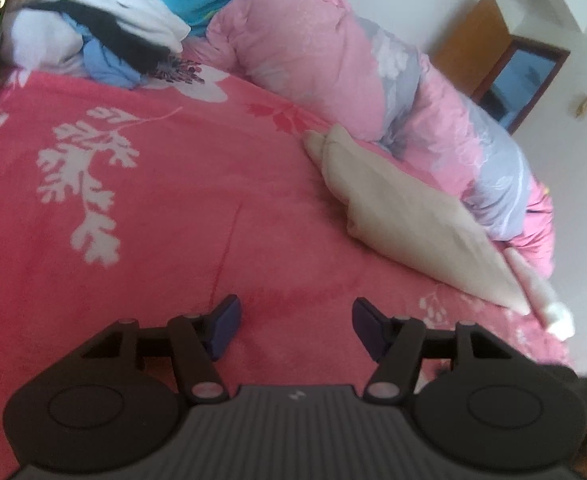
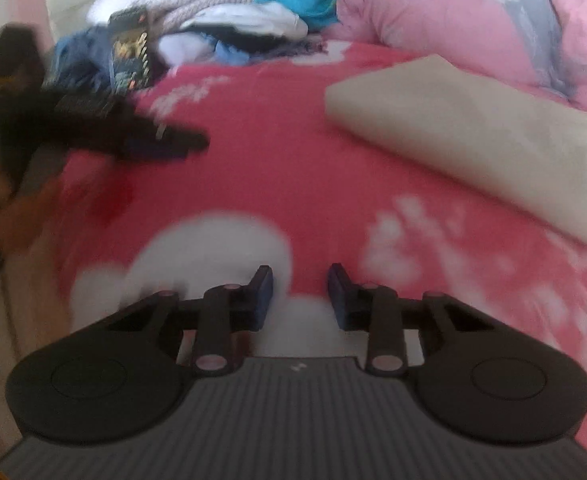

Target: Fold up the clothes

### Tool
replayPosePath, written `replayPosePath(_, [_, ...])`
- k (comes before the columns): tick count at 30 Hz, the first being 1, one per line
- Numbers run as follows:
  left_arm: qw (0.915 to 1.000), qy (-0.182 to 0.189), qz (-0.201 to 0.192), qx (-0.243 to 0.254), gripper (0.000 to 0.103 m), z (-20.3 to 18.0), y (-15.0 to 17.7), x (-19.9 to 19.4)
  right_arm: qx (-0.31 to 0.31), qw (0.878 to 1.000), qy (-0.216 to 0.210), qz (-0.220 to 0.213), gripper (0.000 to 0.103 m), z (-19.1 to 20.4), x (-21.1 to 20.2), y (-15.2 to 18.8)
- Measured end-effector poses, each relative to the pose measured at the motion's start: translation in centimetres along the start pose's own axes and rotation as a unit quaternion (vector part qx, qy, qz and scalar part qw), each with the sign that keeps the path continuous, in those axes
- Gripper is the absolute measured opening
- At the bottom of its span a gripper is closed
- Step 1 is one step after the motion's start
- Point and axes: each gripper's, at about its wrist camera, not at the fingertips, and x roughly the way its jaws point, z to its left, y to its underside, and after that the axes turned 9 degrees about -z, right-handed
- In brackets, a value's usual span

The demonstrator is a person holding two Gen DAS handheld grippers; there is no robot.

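A folded beige garment [image 1: 409, 220] lies on the red flowered bedspread [image 1: 173, 200], to the right of and beyond my left gripper [image 1: 295, 316]. That gripper hovers open over bare bedspread with nothing between its fingers. In the right wrist view the same beige garment [image 2: 473, 132] sits at the upper right, and my right gripper [image 2: 300, 286] is open and empty above the bedspread [image 2: 273, 160]. The left gripper [image 2: 181, 142] shows blurred at the left there, apart from the garment. A heap of unfolded clothes [image 1: 105, 28] lies at the far end of the bed; the same clothes heap [image 2: 221, 20] shows here too.
A rolled pink and grey quilt [image 1: 353, 64] runs along the far side of the bed behind the beige garment. The quilt [image 2: 473, 16] fills the upper right of the right wrist view. A wooden door [image 1: 473, 44] and white wall stand beyond the bed.
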Motion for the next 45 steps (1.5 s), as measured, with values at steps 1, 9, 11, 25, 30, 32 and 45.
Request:
replayPosePath(1, [1.0000, 0.006, 0.001, 0.000, 0.063, 0.3, 0.0, 0.0, 0.011, 1.000, 0.005, 0.016, 0.029, 0.1, -1.8, 0.8])
replayPosePath(9, [0.9990, 0.009, -0.011, 0.042, 0.064, -0.2, 0.5, 0.1, -0.028, 0.996, 0.031, 0.079, 0.026, 3.5, -7.6, 1.6])
replayPosePath(11, [0.9981, 0.006, -0.014, 0.059, 0.064, -0.5, 0.8, 0.0, -0.043, 0.998, 0.016, 0.031, 0.026, 4.0, -5.7, -0.8])
replayPosePath(25, [0.9957, 0.022, -0.025, 0.087, 0.074, -0.5, 1.2, 0.1, 0.050, 0.998, 0.044, 0.022, 0.014, -3.3, -2.7, 1.3])
replayPosePath(30, [0.9939, 0.009, -0.025, 0.107, 0.076, -1.4, 1.3, 0.3, 0.160, 0.981, 0.086, 0.068, 0.014, -2.3, -10.4, 7.6])
replayPosePath(32, [0.9930, 0.003, -0.025, 0.115, 0.076, -1.8, 1.3, 0.4, 0.164, 0.973, 0.115, 0.115, 0.016, -1.4, -10.9, 9.8])
replayPosePath(45, [0.9872, 0.105, 0.030, -0.116, 0.087, -4.6, -1.7, 9.1, 0.471, 0.856, 0.076, -0.200, 0.058, -17.2, -12.3, 4.6])
